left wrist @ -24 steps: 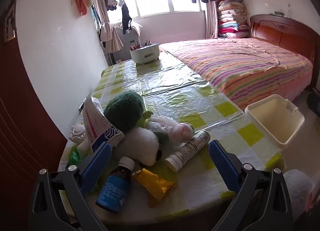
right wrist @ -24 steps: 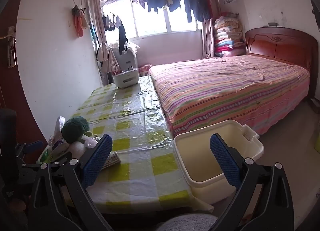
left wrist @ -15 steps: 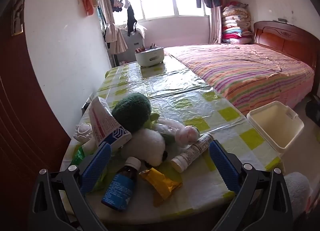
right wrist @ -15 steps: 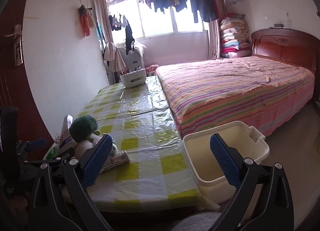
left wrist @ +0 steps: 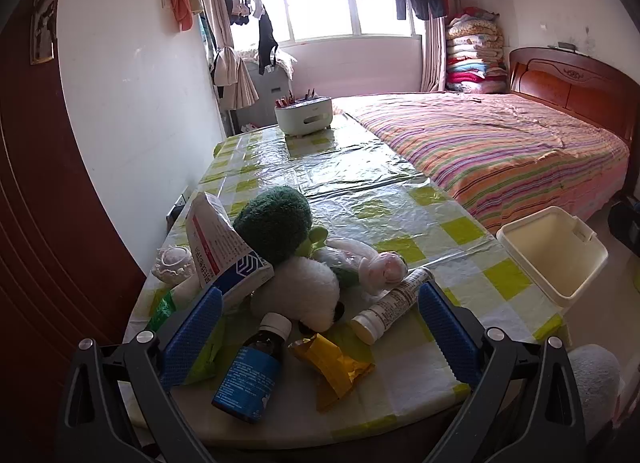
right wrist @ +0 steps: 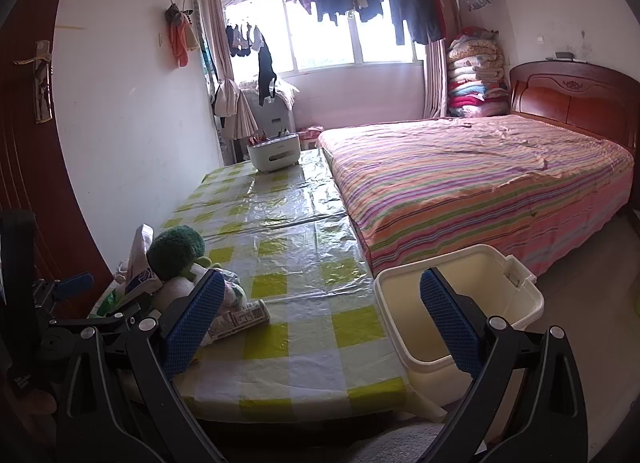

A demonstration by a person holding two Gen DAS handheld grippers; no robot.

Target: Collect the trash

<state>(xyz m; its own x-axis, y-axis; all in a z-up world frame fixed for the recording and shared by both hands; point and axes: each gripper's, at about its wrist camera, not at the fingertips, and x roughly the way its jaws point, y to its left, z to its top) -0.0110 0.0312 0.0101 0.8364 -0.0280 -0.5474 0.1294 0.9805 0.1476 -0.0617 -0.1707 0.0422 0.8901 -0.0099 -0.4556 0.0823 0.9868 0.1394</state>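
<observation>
On the near end of the green-and-white checked plastic tablecloth [left wrist: 360, 191], my left claw [left wrist: 320, 333] hangs wide open and empty over the litter. Furthest left lies a crumpled green plastic wrapper [left wrist: 164, 309], half behind my blue left pad, then a white cardboard medicine box with red print and a blue corner pattern [left wrist: 222, 247], leaning tilted with its long axis running away from me; its writing is too small to read. Beside it sits a dark green plush toy [left wrist: 274, 223] on a white plush ball [left wrist: 304, 291]. Nearer me, a brown glass bottle with a blue label and white cap [left wrist: 250, 375] lies with its cap pointing away towards the plush; the label print is unreadable. Just right of it lies a crinkled yellow foil packet [left wrist: 334, 363], and then a white tube-shaped bottle with a printed label [left wrist: 394, 301], lying diagonally, cap end towards me, text illegible. Further right, off the table's edge and lower, stands a cream rectangular plastic bin [right wrist: 404, 283], empty inside. My right claw [right wrist: 320, 319] is likewise released, wide and gripping nothing, between the table edge and that bin.
</observation>
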